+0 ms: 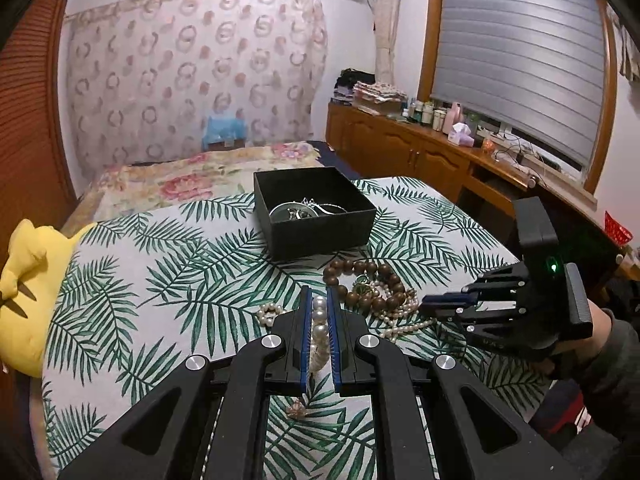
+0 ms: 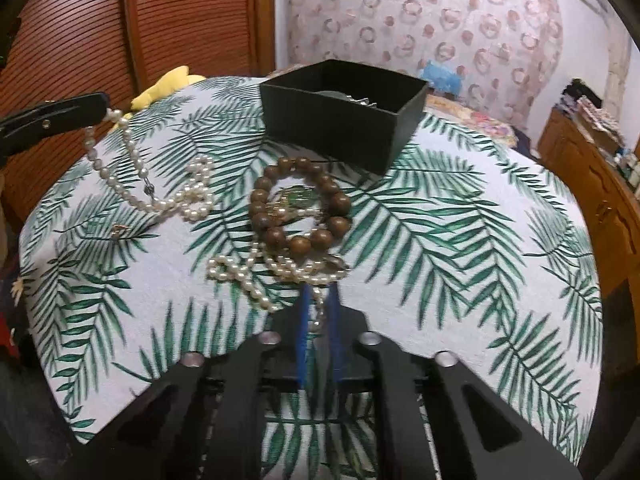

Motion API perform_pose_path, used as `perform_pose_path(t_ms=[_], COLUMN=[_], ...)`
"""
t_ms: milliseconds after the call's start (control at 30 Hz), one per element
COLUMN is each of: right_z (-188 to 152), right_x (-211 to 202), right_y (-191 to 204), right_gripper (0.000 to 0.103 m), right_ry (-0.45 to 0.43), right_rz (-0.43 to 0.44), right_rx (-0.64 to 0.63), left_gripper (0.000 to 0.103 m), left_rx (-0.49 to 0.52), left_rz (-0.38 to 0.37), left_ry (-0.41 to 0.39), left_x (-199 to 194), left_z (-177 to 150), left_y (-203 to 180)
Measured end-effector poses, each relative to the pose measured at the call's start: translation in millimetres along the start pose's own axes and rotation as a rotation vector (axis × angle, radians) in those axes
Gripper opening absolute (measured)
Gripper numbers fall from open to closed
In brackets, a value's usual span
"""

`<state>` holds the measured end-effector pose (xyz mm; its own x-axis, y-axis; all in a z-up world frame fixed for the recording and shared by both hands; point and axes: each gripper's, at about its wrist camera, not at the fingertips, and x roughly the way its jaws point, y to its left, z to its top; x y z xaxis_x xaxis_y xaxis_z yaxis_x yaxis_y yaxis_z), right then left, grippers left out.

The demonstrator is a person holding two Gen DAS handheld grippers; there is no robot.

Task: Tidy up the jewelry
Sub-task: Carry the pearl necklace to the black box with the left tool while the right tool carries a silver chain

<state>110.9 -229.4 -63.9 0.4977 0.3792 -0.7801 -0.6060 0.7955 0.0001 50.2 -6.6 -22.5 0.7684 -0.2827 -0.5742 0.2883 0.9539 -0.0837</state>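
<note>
Left tool [image 1: 319,300] clenched on the large-pearl strand [image 2: 120,160]: pearls sit pinched between both blue pads in the left wrist view. In the right wrist view the strand hangs off the left tool tip in 2 runs down to the worktop [image 2: 460,240], where the rest lies looped near the left edge. Tool tip is above the surface, not touching it.

Right tool [image 2: 320,308] clenched on the small-pearl strand [image 2: 256,276]; a thin run of beads passes between its pads. The rest of that strand lies in a tangle on the cloth just ahead of the tool, touching the near side of the wooden bead bracelet [image 2: 300,204]. No earlier frame, so motion not stated.

Wooden bead bracelet lies flat about mid-worktop, a green-and-gold pendant [image 2: 298,202] inside its ring. Black box [image 1: 314,212] stands open toward the far edge, just behind the bracelet, apart from it; silver pieces [image 1: 304,210] already inside, detail too small to tell. Small gold item [image 2: 119,230] lies alone near the left edge.

Yellow plush [image 1: 24,292] sits off the worktop's left edge. A hand in a dark sleeve [image 1: 608,344] holds the right tool.
</note>
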Motion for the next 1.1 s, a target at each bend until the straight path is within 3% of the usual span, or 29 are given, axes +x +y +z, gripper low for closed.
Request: perform_pose_path(t_ms=[233, 567, 1100], right_z=[4.0, 46.6, 105.4], right_x=[-19.9, -90.6, -161.3], right_y=[2.1, -4.9, -16.4], right_gripper=[0.005, 0.005, 0.005], right_ry=[-0.038, -0.208, -0.362], right_rz=[0.022, -0.03, -0.071], right_rx=[-0.007, -0.023, -0.06], left_gripper=[0.007, 0.007, 0.007], left_rx=[0.003, 0.016, 0.067], left_rz=[0.013, 0.017, 0.027], left_ry=[-0.026, -0.098, -0.181], left_x=[-6.0, -17.8, -37.0], left_z=[9.6, 44.7, 90.4], left_y=[2.8, 3.0, -9.2])
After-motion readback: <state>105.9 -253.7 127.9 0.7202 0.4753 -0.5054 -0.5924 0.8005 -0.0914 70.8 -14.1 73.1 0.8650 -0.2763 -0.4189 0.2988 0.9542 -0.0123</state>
